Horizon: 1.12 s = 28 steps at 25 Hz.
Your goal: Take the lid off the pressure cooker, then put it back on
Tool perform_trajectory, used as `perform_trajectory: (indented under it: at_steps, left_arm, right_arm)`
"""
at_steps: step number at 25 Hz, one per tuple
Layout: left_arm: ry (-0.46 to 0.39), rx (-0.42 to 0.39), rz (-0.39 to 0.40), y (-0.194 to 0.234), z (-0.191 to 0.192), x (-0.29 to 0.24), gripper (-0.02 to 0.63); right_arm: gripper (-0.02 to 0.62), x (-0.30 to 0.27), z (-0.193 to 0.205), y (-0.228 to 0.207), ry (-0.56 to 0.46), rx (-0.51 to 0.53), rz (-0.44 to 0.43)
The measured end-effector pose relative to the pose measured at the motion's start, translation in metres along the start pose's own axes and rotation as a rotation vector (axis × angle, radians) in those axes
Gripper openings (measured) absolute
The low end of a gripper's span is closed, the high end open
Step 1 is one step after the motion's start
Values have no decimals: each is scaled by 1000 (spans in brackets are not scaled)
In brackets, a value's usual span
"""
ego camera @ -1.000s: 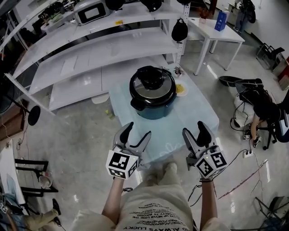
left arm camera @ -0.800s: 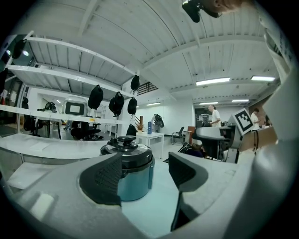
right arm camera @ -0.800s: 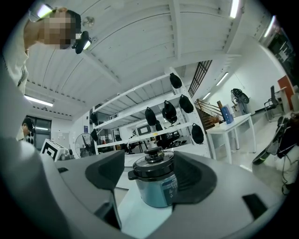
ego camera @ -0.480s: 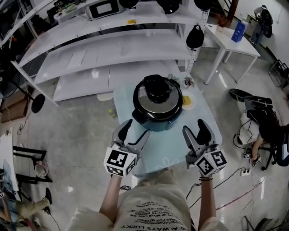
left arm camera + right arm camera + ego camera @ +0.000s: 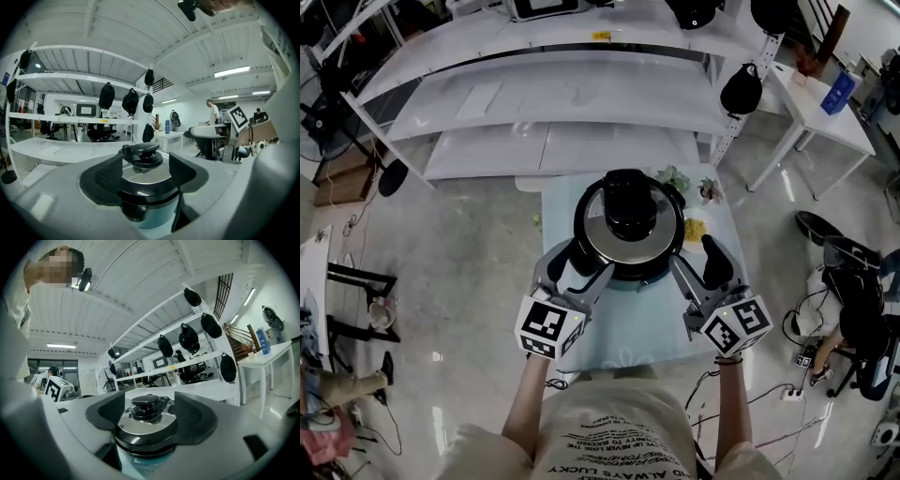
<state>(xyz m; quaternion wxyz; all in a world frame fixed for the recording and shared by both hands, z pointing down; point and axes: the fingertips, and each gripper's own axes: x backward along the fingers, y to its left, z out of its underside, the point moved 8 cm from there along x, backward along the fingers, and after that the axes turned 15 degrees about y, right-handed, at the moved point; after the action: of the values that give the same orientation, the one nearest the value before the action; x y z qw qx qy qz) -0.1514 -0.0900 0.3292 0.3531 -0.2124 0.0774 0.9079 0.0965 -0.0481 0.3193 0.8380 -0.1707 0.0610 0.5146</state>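
Observation:
The pressure cooker (image 5: 628,246), teal-bodied with a steel lid (image 5: 605,239) and black top handle (image 5: 630,199), stands on a light blue table (image 5: 619,328). The lid is on. My left gripper (image 5: 575,270) is open at the cooker's near left side, my right gripper (image 5: 700,266) open at its near right. Nothing is held. In the left gripper view the cooker (image 5: 147,187) shows ahead between the spread black pads of the left gripper (image 5: 146,176). The right gripper view frames the lid (image 5: 146,420) the same way for the right gripper (image 5: 150,417). Contact with the cooker cannot be told.
A small plate of yellow food (image 5: 696,229) and a little plant (image 5: 674,176) sit beside the cooker on the right. White shelving (image 5: 544,103) with hanging black bags (image 5: 741,89) runs behind the table. A white side table (image 5: 825,117) and a seated person (image 5: 862,309) are at the right.
Both grippers have moved forward from short of the table to either side of the cooker's near edge. The cooker now lies nearer in the head view. Both stayed open.

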Motion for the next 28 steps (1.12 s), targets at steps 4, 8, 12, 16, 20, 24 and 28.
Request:
perform_trajectory:
  at_steps: [4,8,12,16,20,24,28]
  left_arm:
    - [27,-28,-11,4,-11,-19,299]
    - [54,-62,13,10,-22,-34,299]
    - [94,-111,19,16,-33,-47,299]
    - [120,-155,31,21,-37,-62,299]
    - [168,-225,108,23,-42,-76,299]
    - [206,-275,187,24,-47,-88,301]
    - [242,-318,234,25,-48,-97,301]
  right_arm:
    - [311,-26,-11,-18,56,58,-87]
    - [311,-51,-24,-31,99,138,-212]
    - [311,-74,-33,-41,170,217,-327]
    - [311,-94,-39,-47,223,289,-445]
    - [311,-113,-48,-48,281,358,-565]
    - [311,-128,-51,-45,339,422,-678]
    - [311,-142,-51,-40,386,465,-746]
